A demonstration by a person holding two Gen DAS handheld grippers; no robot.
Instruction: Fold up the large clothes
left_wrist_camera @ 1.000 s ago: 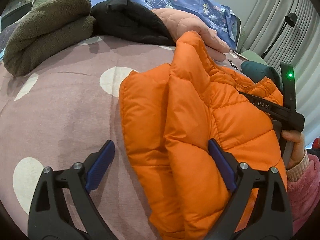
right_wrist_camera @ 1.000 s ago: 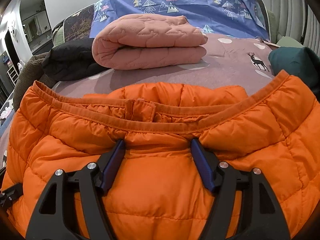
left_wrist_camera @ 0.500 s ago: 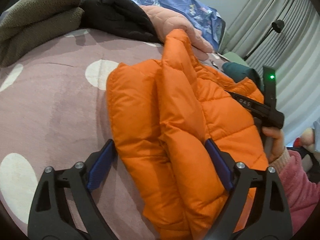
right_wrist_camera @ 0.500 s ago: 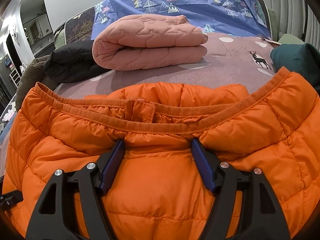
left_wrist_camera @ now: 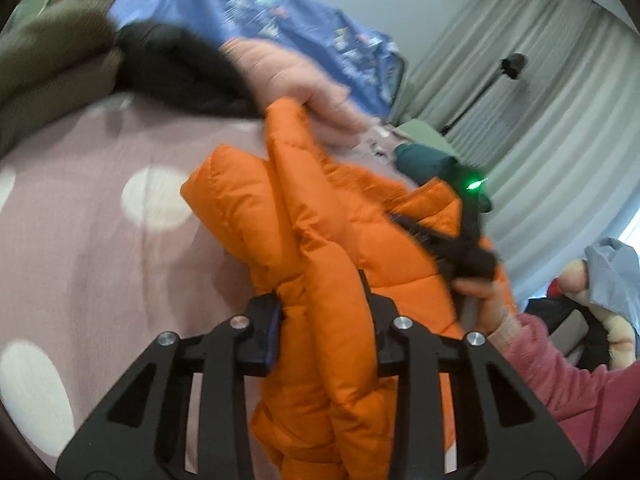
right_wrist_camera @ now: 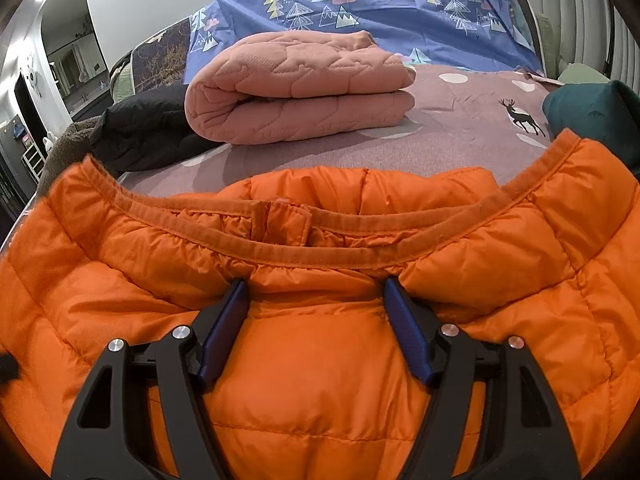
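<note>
Nearest the left wrist camera, a folded ridge of the orange jacket [left_wrist_camera: 320, 280] is clamped between the narrowed fingers of the left tool [left_wrist_camera: 320, 312]; the picture is blurred. The jacket is lying on the bed [left_wrist_camera: 80, 220], whose mauve cover is marked with pale dots. Beyond the clamp, the right tool [left_wrist_camera: 472, 252], with a green light lit, is seen resting on the jacket and is held by a hand in a pink sleeve [left_wrist_camera: 560, 380].

At the right wrist camera, a bulge of the jacket [right_wrist_camera: 320, 380] just below the collar band is gripped between the blue pads [right_wrist_camera: 224, 328] of the right tool [right_wrist_camera: 316, 332], the fingers being set moderately apart with the fabric pressed between them. The collar is spread wide, open side facing away.

Farther back on the bed, a folded pink quilt [right_wrist_camera: 300, 88] is laid, with a black garment [right_wrist_camera: 144, 132] to its left and a dark green bundle [right_wrist_camera: 588, 116] at the right. Behind these, a blue sheet [right_wrist_camera: 380, 12] printed with trees is propped up.
</note>
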